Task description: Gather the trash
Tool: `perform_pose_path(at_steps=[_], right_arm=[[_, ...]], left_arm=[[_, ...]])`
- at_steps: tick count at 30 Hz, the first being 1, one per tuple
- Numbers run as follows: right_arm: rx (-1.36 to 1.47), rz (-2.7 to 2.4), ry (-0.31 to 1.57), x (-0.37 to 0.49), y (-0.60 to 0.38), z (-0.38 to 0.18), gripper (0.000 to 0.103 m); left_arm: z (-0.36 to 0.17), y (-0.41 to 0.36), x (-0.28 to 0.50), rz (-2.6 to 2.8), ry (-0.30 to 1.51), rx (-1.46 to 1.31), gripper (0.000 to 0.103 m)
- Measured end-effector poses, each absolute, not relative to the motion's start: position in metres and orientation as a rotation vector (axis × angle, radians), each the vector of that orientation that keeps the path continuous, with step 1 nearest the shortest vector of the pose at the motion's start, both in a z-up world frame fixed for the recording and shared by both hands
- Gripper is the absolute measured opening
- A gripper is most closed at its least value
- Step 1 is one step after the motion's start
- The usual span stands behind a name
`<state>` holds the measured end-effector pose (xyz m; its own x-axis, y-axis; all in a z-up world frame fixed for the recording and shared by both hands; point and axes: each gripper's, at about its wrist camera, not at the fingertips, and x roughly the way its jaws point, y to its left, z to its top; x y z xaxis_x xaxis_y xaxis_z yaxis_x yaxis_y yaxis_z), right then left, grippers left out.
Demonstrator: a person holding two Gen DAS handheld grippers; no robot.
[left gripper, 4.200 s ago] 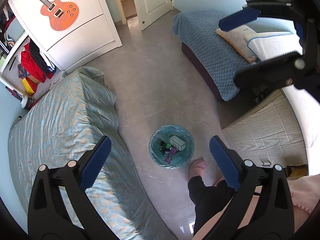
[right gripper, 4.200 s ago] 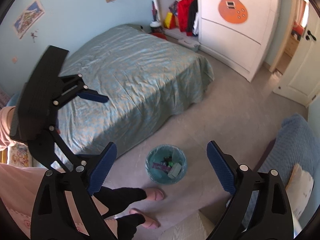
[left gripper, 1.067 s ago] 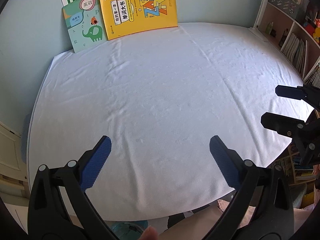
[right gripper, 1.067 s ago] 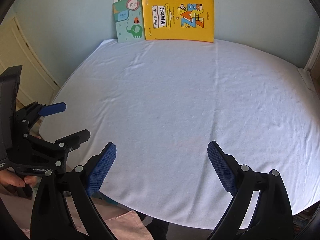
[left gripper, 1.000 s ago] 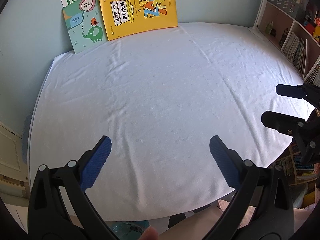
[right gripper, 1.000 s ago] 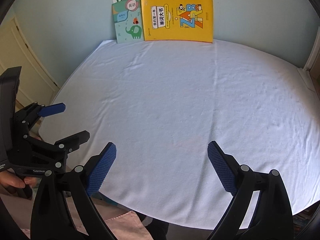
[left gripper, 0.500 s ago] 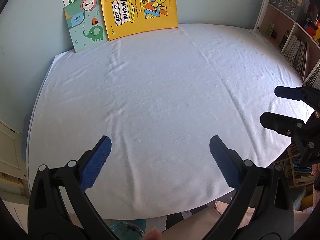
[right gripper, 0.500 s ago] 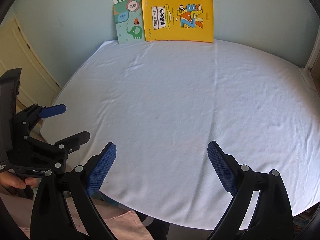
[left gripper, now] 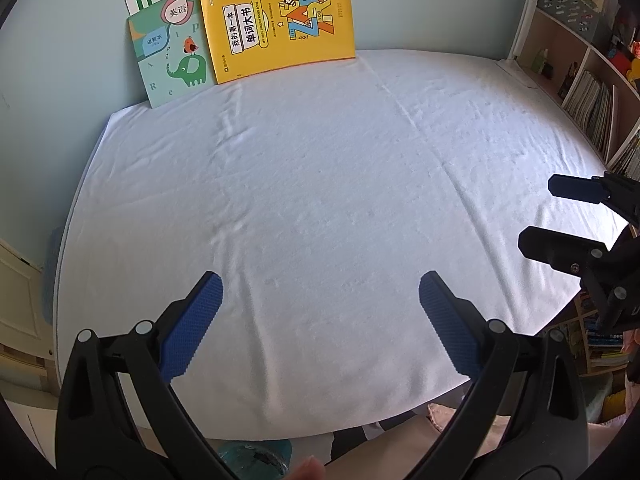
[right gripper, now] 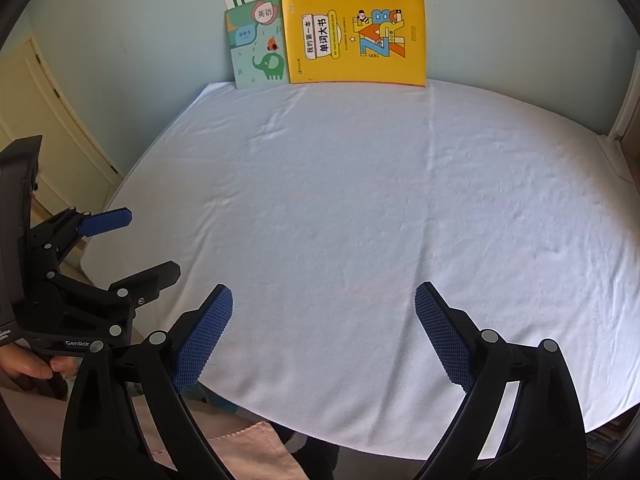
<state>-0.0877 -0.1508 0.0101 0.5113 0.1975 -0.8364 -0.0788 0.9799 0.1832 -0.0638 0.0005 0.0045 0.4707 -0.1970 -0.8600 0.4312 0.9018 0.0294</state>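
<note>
Views swung from floor bin to white table [left gripper: 320, 200] | both hand-held grippers [left gripper: 320, 320] [right gripper: 324, 328] spread, empty

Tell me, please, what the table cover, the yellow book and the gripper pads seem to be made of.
Table cover: white cloth, probably cotton, matte; it shows soft creases and fold lines.
Yellow book: paper or thin card, smooth printed cover with a slight sheen.
Pads: blue, likely rubber or textured plastic; a fine grid pattern shows.
</note>
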Motion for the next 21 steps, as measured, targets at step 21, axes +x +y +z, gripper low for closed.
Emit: perform_pose_path(at_steps=[21], right_arm=[[0.125,0.161,1.024,-0.0883,-0.1498,0.0119,0.092]], left_arm=[[0.0088,0.0006,-0.0636,-0.385,0.984,0.261,0.096]])
